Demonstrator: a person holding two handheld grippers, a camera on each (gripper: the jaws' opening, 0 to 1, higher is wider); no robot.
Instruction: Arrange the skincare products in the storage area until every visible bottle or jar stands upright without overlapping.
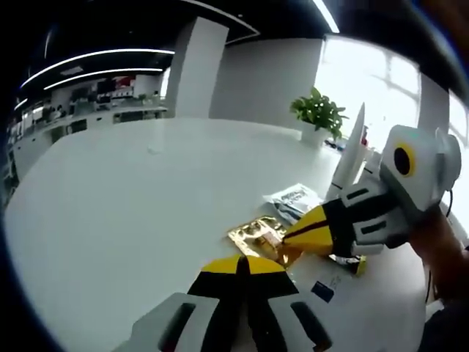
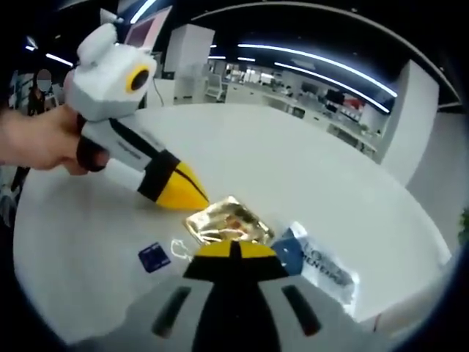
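1. In the left gripper view the left gripper [image 1: 242, 265] rises from the bottom centre of the frame, its yellow-tipped jaws pressed together with nothing between them.
2. Just above and right of those tips lies a gold foil sachet [image 1: 256, 236], flat on the white table [image 1: 132, 198].
3. The right gripper [image 1: 287, 238] comes in from the right edge of that view, a hand [image 1: 440, 242] behind it; its yellow tip is drawn to a closed point that touches the right end of the gold foil sachet. Whether it pinches the foil or only rests against it cannot be told.
4. Above the sachet, right of centre, a white and blue sachet [image 1: 294, 199] lies on the table. A small dark blue packet [image 1: 322, 291] lies at the lower right, near a small yellow piece partly hidden under the right gripper.
5. A potted plant [image 1: 319, 114] stands at the far edge of the table, in the upper right.
6. In the right gripper view the right gripper [image 2: 232, 251] sits at the bottom centre, jaws closed, with the gold foil sachet [image 2: 226, 220] touching its tip from above.
7. The left gripper [image 2: 201, 198] reaches in from the upper left, held by a hand [image 2: 40, 143]; its closed yellow tip ends just beside the sachet's upper left corner.
8. The white and blue sachet [image 2: 319, 264] lies at the lower right, the dark blue packet [image 2: 152, 257] at the lower left.
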